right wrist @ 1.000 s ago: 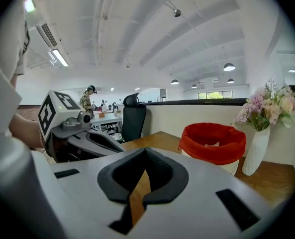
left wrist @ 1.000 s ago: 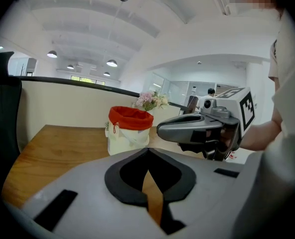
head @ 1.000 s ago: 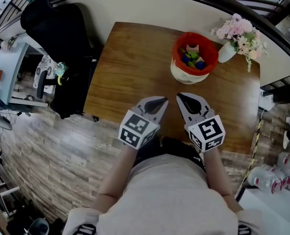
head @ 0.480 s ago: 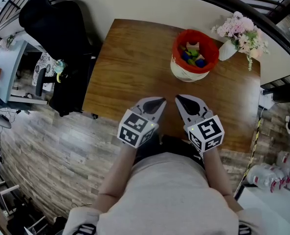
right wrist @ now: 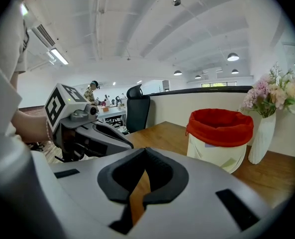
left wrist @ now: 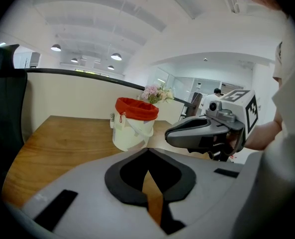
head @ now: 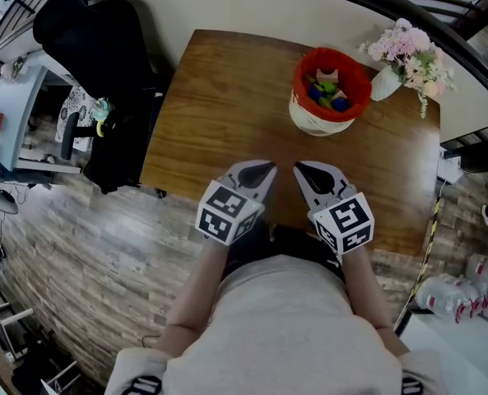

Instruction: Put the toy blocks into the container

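Blocks (head: 327,91) apparently in container (head: 313,123); left claw (head: 268,169) closed; right claw (head: 299,169) closed

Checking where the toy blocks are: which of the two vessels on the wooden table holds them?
The white round container with the red fabric lining: coloured toy blocks lie inside it. The white vase beside it holds only pink flowers.
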